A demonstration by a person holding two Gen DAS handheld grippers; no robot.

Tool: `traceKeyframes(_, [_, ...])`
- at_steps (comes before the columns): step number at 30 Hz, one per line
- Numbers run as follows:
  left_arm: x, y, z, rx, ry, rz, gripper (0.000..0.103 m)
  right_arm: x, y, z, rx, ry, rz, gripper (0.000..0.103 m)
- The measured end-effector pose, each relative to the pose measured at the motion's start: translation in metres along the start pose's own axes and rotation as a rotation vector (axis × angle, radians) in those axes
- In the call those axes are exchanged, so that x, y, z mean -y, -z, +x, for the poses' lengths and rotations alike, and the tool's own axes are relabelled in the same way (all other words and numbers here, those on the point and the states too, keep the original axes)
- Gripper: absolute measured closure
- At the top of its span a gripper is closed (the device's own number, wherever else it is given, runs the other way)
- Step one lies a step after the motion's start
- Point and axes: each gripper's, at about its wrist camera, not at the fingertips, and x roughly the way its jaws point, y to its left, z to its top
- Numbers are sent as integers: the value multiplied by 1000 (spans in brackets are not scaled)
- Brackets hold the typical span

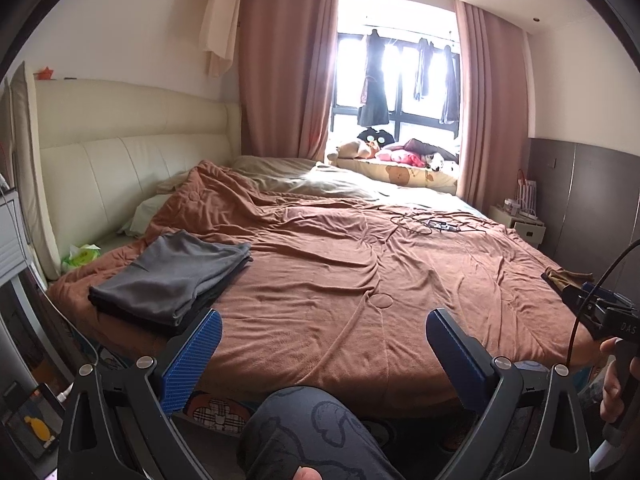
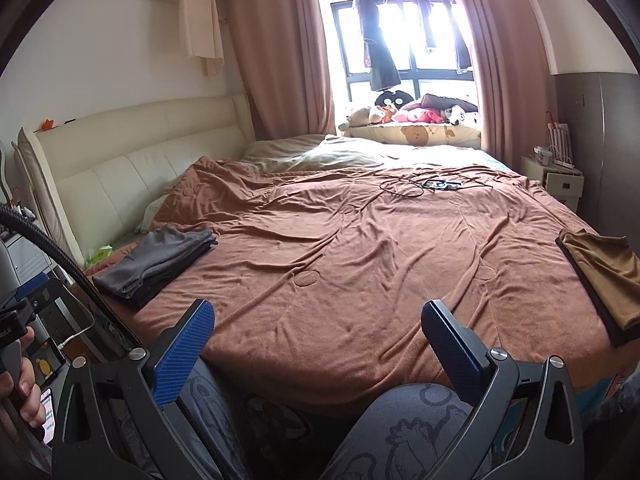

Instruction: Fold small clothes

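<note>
**At the foot of the bed: between garments, both grippers idle**

Over the near edge of the bed point(image 2: 360, 264), left gripper point(image 1: 324, 344) and right gripper point(image 2: 318, 334) both hang with jaws wide apart, nothing between them, neither touching the brown blanket point(image 1: 360, 264)

Grey folded stack point(image 1: 172, 276) sits on the bed's near-left corner, close to the headboard point(image 1: 132, 160) side. Looks finished: edges squared, layers flat

Brown garment point(image 2: 608, 280) lies at the bed's right edge, well apart from the stack, part hanging toward the side. From the left wrist view only a sliver shows, so I can't tell how spread out it is

Judgement: one piece done, next one not yet picked up. Next move likely calls for the right gripper to swing toward the bed's right edge, pinch the brown garment by a corner, and drag it to the bed's open middle so both grippers can flatten it

Cable and small device point(image 2: 440, 186) lie on the bed's far side, clear of that path
</note>
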Motion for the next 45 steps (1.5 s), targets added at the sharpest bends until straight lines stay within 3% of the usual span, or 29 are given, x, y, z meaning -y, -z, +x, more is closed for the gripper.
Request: traceKeyframes(45, [-10,2,-8,20,-32,-39,0,3,-4,-3,-20,13,17,0])
